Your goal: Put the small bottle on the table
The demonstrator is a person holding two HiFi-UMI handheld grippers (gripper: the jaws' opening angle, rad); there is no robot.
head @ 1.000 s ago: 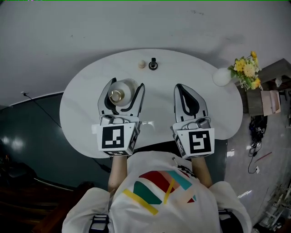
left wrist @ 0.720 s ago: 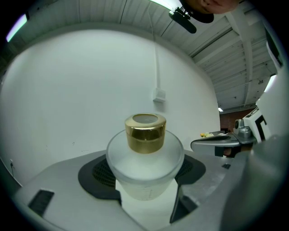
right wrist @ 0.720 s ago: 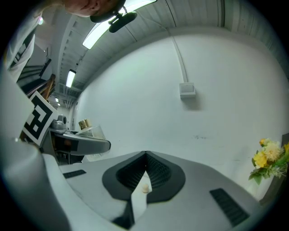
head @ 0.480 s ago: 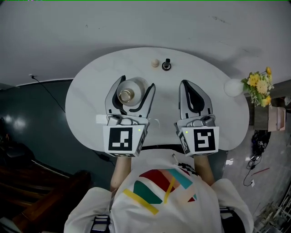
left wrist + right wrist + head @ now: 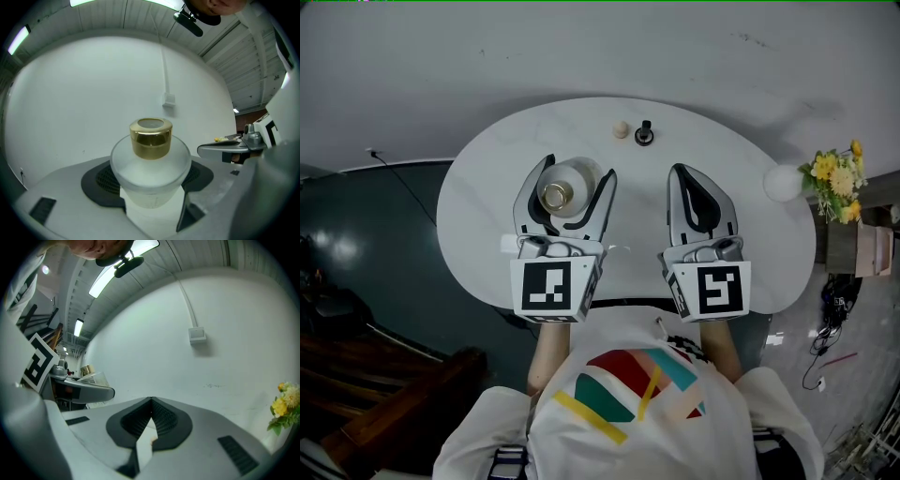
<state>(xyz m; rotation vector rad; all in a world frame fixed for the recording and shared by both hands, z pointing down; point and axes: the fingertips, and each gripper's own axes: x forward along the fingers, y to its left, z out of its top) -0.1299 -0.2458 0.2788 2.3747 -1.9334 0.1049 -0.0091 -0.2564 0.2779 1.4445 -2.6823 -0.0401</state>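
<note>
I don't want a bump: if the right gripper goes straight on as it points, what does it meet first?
Probably nothing on the white oval table: the right gripper aims right of the small black object, toward the plain white wall.

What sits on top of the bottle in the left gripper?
A gold cap tops the bottle, which is held by the left gripper. The cap hides the bottle's mouth.

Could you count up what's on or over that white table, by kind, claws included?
Claws: 2, left claw holding the bottle, right claw shut and empty
Gold-capped bottle: 1
Small beige ball: 1
Small black object: 1
White vase with yellow flowers: 1
Total: 6
</note>
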